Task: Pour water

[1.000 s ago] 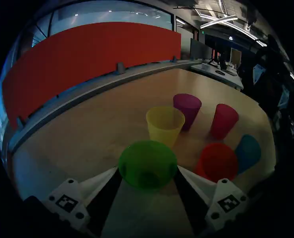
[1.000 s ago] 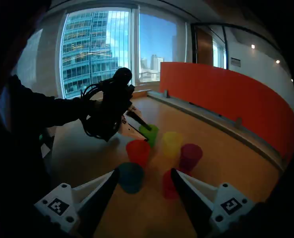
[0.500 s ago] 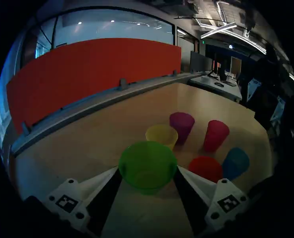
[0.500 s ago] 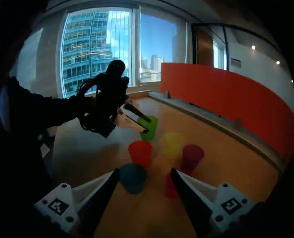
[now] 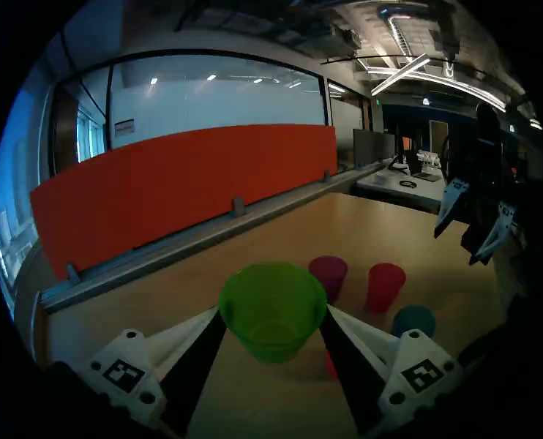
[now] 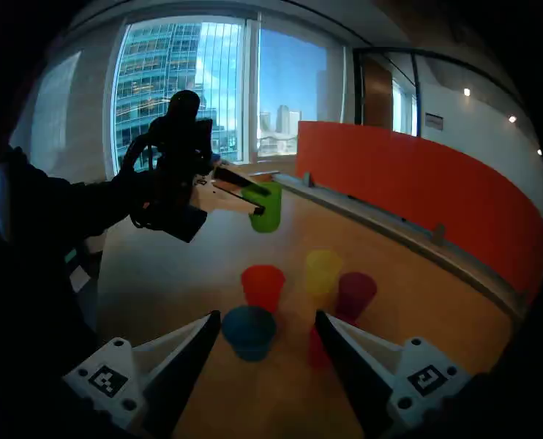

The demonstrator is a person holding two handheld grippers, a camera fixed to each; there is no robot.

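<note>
In the left gripper view, the left claw [image 5: 271,316] at the bottom centre grips the green cup [image 5: 271,298], one finger pressed on each side, mouth up. Past it on the desk [image 5: 388,219] stand a purple cup [image 5: 330,272], a pink cup [image 5: 385,285] and a blue cup [image 5: 413,320], all right of centre. A sliver of red shows just under the right-hand finger. At the right edge the right claw [image 5: 459,247] hangs above the desk, fingers spread. An orange partition [image 5: 184,183] runs along the desk's far side.

In the right gripper view, the right claw [image 6: 266,316] at the bottom stands wide, holding nothing. The blue cup [image 6: 249,333] sits on the desk [image 6: 162,271] in its gap, touched by neither finger. Beyond are the red cup [image 6: 263,287], yellow cup [image 6: 321,271] and purple cup [image 6: 356,293], close together. The pink cup [image 6: 313,350] is half hidden behind the right-hand finger. In the upper left a dark-sleeved hand [image 6: 162,192] holds the left claw [image 6: 262,202], which clamps the green cup [image 6: 267,212] in the air, roughly upright, well apart from the others. A window [image 6: 198,88] fills the top left, and the partition [image 6: 418,175] the right.
</note>
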